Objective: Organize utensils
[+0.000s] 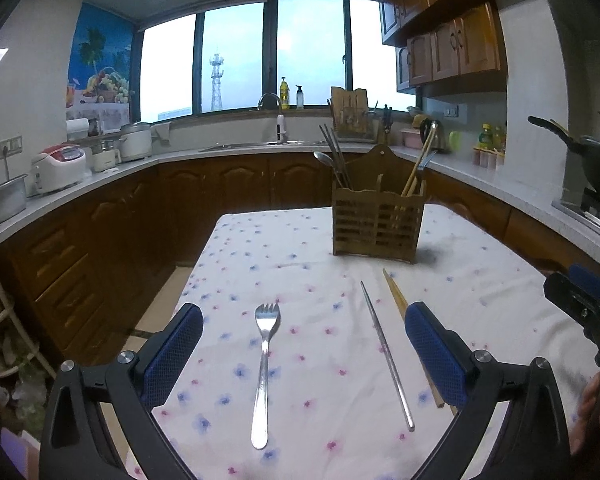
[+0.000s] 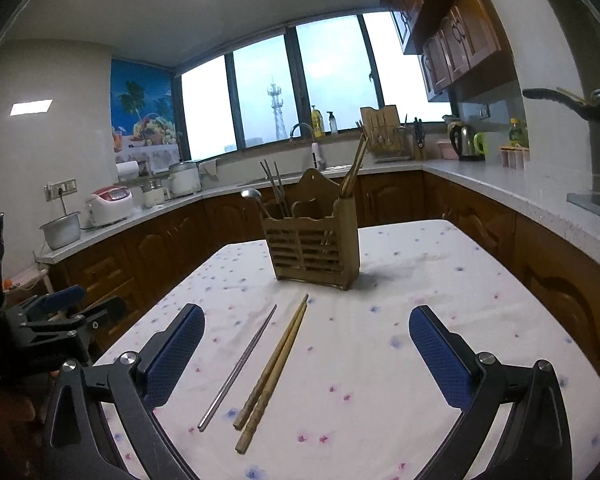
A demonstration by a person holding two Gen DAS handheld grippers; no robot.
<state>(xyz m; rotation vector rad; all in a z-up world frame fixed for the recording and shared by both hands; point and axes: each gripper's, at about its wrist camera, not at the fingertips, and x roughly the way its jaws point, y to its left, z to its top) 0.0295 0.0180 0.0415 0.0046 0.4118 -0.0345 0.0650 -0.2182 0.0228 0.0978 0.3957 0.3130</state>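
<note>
Blue-padded fingers on both tools are spread wide, nothing pinched. My left tool [image 1: 304, 336] hovers low over the surface [image 1: 300, 240], with the metal fork [image 1: 263, 372] lying between its fingers, tines pointing away from me. Just right of the fork lies a single metal chopstick [image 1: 387, 356], and beside that the wooden chopsticks [image 1: 396, 294] run under the right-hand finger of the left tool.

My right tool [image 2: 306, 340] hovers over the same area from the other side. From its camera, the wooden pair lies side by side and touching, roughly centred between its fingers, with the metal chopstick just left of them. The fork is out of that view.

The wooden utensil holder [image 1: 378, 222] stands upright further back on the floral cloth, well apart from the loose items. It already has stock: a spoon [image 1: 324, 157] and dark metal sticks in the left compartment, wooden chopsticks in the right one.

Status as I judge it: partly done. Left on the surface: fork, one metal chopstick, one wooden pair. Nothing is gripped yet. Sorting looks material-based, so metal goes left and wood right.
</note>
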